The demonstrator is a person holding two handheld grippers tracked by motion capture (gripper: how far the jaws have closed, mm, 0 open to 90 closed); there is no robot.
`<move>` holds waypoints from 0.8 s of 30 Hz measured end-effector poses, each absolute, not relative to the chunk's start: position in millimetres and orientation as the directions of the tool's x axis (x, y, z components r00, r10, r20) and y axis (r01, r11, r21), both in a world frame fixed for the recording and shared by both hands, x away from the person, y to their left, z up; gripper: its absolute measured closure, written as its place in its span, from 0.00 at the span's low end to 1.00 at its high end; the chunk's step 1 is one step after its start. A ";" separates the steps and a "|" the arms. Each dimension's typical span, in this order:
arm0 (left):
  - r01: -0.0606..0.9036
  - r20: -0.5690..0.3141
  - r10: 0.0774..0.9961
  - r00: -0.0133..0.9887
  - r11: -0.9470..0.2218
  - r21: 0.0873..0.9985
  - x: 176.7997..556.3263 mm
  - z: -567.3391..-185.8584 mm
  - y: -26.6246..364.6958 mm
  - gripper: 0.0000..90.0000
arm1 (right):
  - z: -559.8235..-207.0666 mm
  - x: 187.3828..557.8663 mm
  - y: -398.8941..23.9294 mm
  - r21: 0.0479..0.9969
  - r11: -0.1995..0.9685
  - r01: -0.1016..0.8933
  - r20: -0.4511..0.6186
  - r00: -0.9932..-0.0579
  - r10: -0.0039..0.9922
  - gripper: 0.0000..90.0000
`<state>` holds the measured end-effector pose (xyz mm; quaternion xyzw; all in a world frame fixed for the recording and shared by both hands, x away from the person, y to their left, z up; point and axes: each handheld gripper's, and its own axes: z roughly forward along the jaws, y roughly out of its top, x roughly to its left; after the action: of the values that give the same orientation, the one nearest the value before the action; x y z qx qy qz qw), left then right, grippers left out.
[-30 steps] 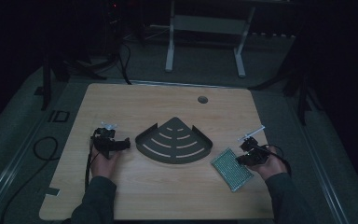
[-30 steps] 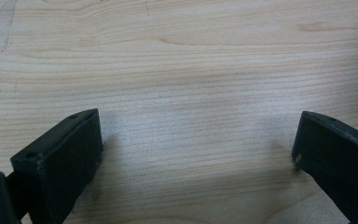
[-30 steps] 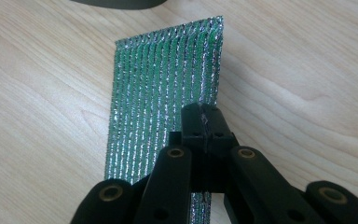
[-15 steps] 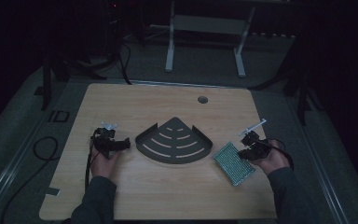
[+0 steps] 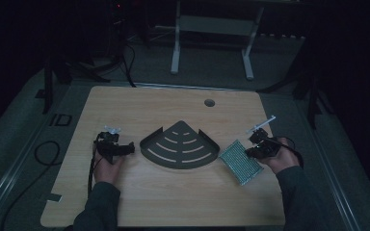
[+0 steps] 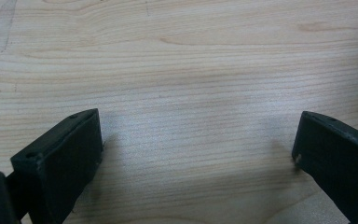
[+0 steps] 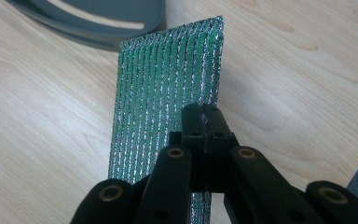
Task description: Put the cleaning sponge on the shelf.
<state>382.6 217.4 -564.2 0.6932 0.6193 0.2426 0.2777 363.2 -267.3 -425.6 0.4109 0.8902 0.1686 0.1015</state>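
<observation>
A pale wooden counter [image 5: 173,202] with rounded corners and a small round cable hole [image 5: 209,102] near its far edge carries a dark grey, quarter-round slotted corner tray [image 5: 179,146] at its middle; just right of that tray is a green, silver-ribbed rectangular scouring pad [image 5: 240,161]

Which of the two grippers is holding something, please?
The right gripper: its jaws are shut on the green sponge. The left gripper stands open over bare table.
</observation>
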 end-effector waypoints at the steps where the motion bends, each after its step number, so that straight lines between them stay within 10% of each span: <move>1: 0.724 -0.008 0.993 0.115 -0.078 0.686 382.6 -564.2 217.4 0.02 | -424.7 364.1 -266.7 0.386 0.607 0.695 -0.042 -0.644 0.764 1.00; 24: 0.723 -0.010 0.993 0.113 -0.076 0.687 382.6 -564.3 217.2 0.02 | -403.3 384.6 -242.7 0.439 0.603 0.666 -0.043 -0.655 0.754 1.00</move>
<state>382.6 217.2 -564.3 0.6921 0.6200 0.2425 0.2787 384.6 -242.7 -403.3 0.3996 0.8882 0.1967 0.1126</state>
